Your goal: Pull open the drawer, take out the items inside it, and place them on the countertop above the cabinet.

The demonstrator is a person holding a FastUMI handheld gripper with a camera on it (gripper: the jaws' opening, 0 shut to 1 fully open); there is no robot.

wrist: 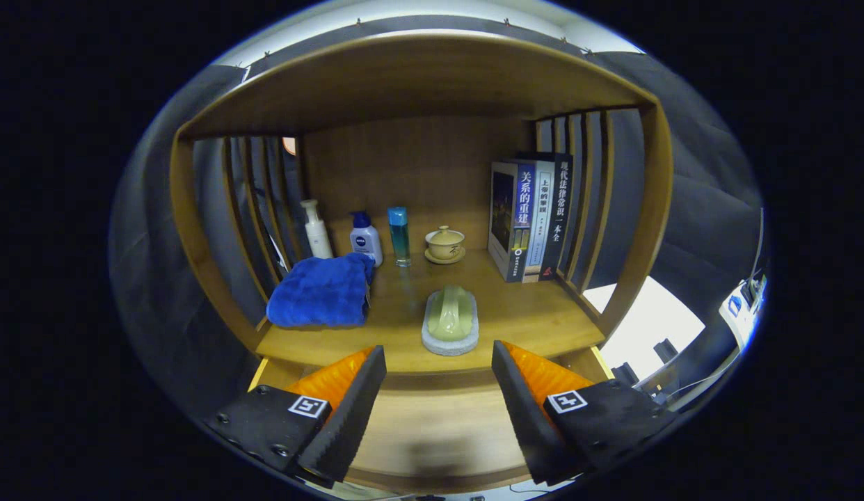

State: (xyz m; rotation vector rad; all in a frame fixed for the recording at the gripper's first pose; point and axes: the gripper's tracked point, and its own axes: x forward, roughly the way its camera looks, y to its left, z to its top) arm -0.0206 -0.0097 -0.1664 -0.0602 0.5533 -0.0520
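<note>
Gripper view: gripper (439,362) spread open, empty; scrub brush (450,321) on countertop (543,320) just ahead.

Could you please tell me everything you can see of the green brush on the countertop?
The brush has a pale green, glossy, plastic-looking top with an arched handle along its length, on a whitish, rough-looking base. It lies flat near the countertop's front edge, end towards the camera, apart from the blue towel beside it. The open gripper is short of it; nothing grips it.
</note>
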